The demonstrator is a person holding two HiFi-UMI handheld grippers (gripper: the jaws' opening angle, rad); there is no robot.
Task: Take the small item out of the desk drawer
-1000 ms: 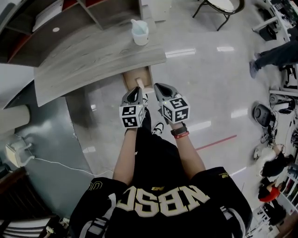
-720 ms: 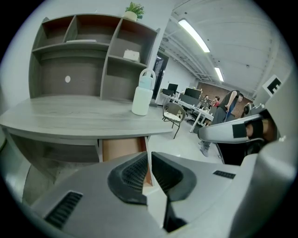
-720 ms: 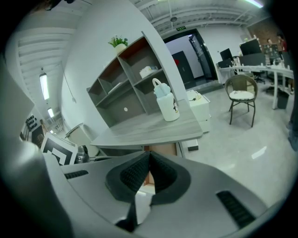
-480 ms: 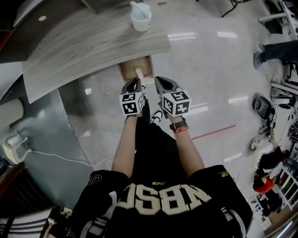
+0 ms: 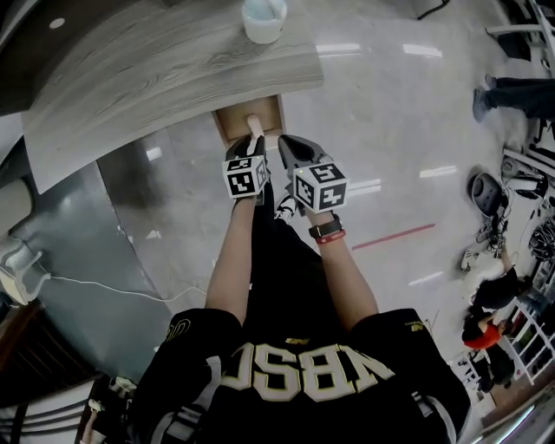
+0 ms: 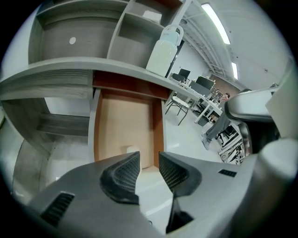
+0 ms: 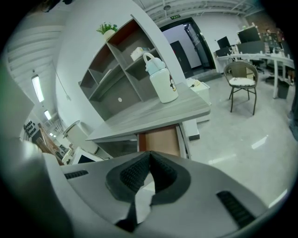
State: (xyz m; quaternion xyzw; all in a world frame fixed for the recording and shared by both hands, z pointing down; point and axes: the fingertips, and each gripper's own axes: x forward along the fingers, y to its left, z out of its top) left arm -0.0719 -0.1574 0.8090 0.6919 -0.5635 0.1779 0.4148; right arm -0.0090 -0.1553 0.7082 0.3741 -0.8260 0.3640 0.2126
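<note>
The desk drawer (image 5: pixel 234 121) stands pulled out under the grey desktop (image 5: pixel 156 69); its pale wood bottom (image 6: pixel 123 125) shows in the left gripper view. A small pale item (image 6: pixel 132 149) lies near the drawer's front, also seen as a beige piece (image 5: pixel 253 124) from above. My left gripper (image 6: pixel 149 157) hovers just before it, its jaws opening with nothing between them. Beside it, my right gripper (image 7: pixel 149 155) is shut and empty, pointing at the drawer (image 7: pixel 160 139). From above, the left gripper (image 5: pixel 250 149) and right gripper (image 5: pixel 288 146) sit side by side at the drawer front.
A white bottle (image 5: pixel 264 16) stands on the desktop above the drawer, seen too as the bottle (image 7: pixel 160 81). Shelf compartments (image 6: pixel 135 28) rise behind the desk. A chair (image 7: pixel 242 81) and a person's legs (image 5: pixel 512 91) are off to the right on the glossy floor.
The desk and drawer have slid up in the head view. Both grippers have stayed side by side just before the drawer front.
</note>
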